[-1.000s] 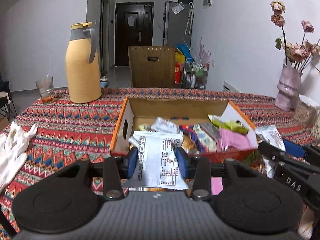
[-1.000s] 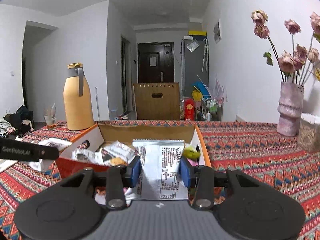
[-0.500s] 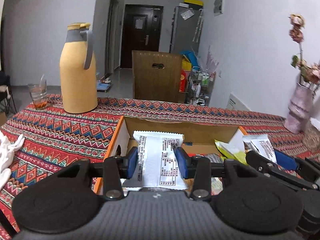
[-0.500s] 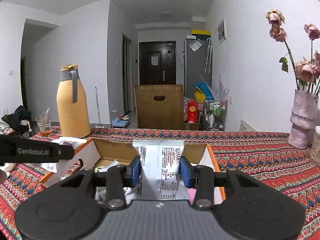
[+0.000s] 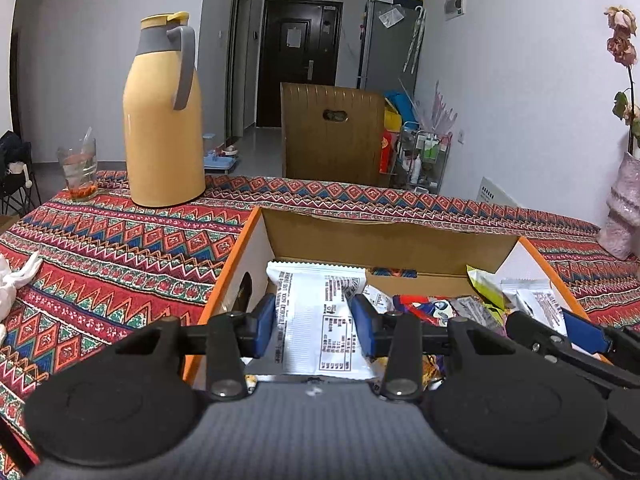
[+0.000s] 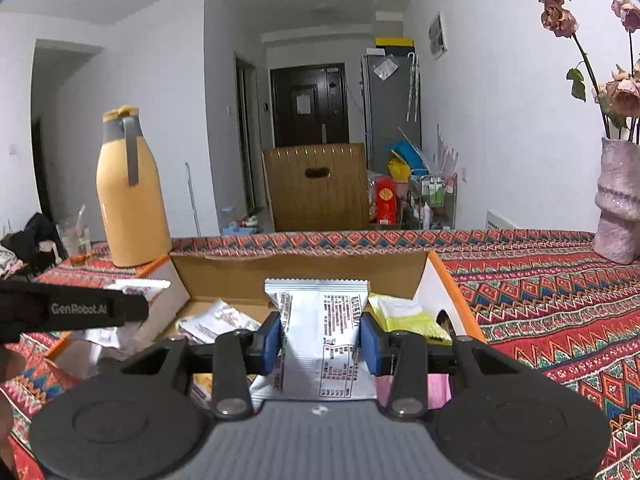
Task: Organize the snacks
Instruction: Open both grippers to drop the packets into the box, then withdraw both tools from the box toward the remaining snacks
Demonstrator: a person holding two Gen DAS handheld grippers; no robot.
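My left tool is pinched narrow on a white printed foil snack packet, its blue pads pressing both side edges. My right tool grips a second white foil snack packet the same way, pads tight on its sides. Both packets hang over the open orange-edged cardboard box, which sits on the counter's red patterned cloth and holds mixed snack wrappers. A tall yellow thermos jug stands beyond the box.
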